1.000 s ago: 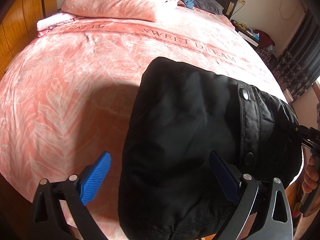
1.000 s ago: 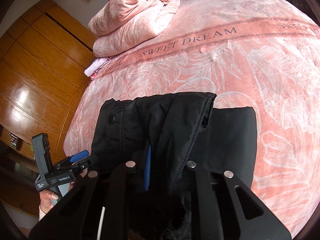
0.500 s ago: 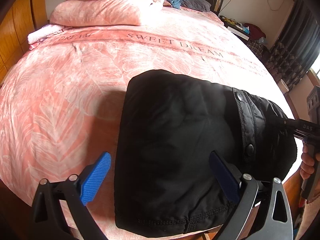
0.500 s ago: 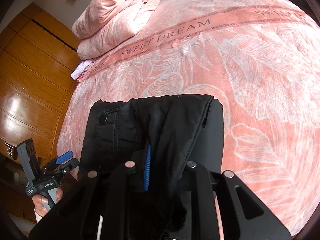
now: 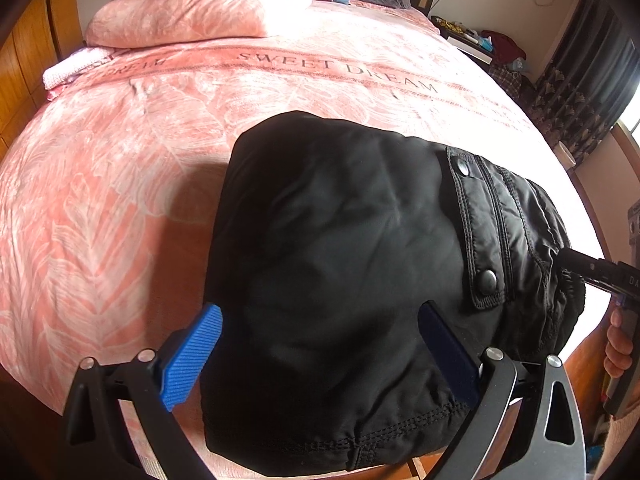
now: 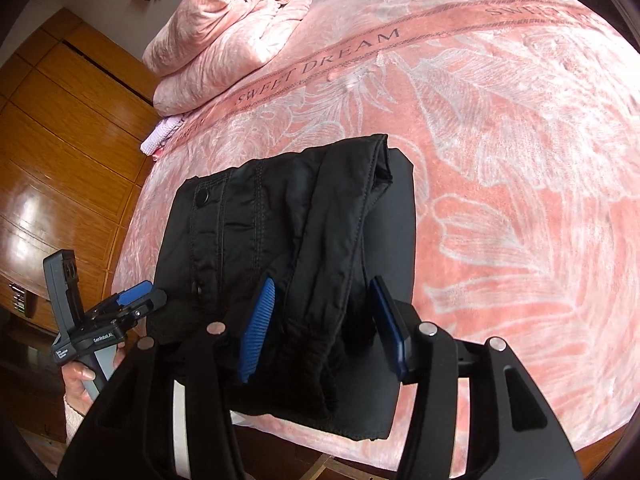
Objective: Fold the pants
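Observation:
The black pants [image 5: 340, 260] lie folded into a thick bundle on the pink bedspread [image 5: 100, 200], close to the bed's front edge. My left gripper [image 5: 320, 356] hovers open over the bundle's near end, its blue pads [image 5: 192, 360] wide apart. In the right wrist view the pants [image 6: 288, 220] show a snap-button placket and a raised fold of waistband. My right gripper [image 6: 324, 330] straddles that fold with its jaws opening and the pads [image 6: 256, 332] off the cloth. The left gripper [image 6: 136, 300] shows at the left there, held by a hand [image 6: 80, 372].
A folded pink quilt [image 5: 200, 8] lies at the far side of the bed, with a small pink-white towel [image 5: 76, 66] beside it. A wooden wardrobe [image 6: 60, 140] stands left of the bed. A nightstand [image 5: 472, 40] and dark curtains [image 5: 580, 92] are at the right.
My right gripper was shut on the pants' raised fold; its jaws have now parted and the fold rests loose between them. The left gripper has stayed open and shifted slightly.

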Available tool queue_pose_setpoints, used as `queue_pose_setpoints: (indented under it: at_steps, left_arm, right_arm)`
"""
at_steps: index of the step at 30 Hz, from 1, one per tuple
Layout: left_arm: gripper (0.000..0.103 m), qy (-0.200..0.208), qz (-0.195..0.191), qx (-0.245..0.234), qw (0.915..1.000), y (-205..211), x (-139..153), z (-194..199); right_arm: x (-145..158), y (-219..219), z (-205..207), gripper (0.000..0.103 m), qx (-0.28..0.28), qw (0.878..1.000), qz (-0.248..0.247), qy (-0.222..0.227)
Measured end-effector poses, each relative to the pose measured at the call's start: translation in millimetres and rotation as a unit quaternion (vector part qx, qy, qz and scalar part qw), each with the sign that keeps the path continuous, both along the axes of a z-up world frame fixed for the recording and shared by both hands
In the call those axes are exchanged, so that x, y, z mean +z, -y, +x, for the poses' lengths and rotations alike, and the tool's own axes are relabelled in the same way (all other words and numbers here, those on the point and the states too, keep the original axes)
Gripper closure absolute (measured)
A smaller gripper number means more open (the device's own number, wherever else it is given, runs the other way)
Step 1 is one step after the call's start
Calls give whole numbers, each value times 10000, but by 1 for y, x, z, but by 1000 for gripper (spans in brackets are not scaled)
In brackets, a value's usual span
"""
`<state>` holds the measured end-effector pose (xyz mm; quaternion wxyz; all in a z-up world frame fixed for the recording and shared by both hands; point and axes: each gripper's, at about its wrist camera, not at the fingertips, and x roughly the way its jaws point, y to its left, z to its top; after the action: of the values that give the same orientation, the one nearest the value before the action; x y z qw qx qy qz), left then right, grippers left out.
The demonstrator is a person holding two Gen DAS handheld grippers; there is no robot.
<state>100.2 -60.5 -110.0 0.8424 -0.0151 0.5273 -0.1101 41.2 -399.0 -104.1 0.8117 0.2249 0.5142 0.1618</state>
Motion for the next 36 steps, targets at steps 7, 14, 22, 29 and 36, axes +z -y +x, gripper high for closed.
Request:
queue_pose_setpoints:
  at_steps: [7, 14, 22, 29, 36]
  left_arm:
    - [4, -62, 28, 24, 10000, 0, -4, -8]
    - [4, 4, 67, -50, 10000, 3, 0, -13]
    - [4, 229, 38, -66, 9997, 5, 16, -17]
    - [4, 426, 129, -116, 9989, 6, 27, -20]
    - [4, 453, 157, -102, 9988, 2, 28, -18]
  right_arm:
    - [-4, -11, -30, 43, 110, 9999, -80, -43]
    - [-4, -12, -29, 73, 75, 10000, 43, -5]
    - [-12, -15, -23, 74, 111, 9984, -484, -258]
    - [-17, -15, -26, 65, 95, 9986, -482, -178]
    - [-1, -3, -29, 57, -63, 9990, -437, 23]
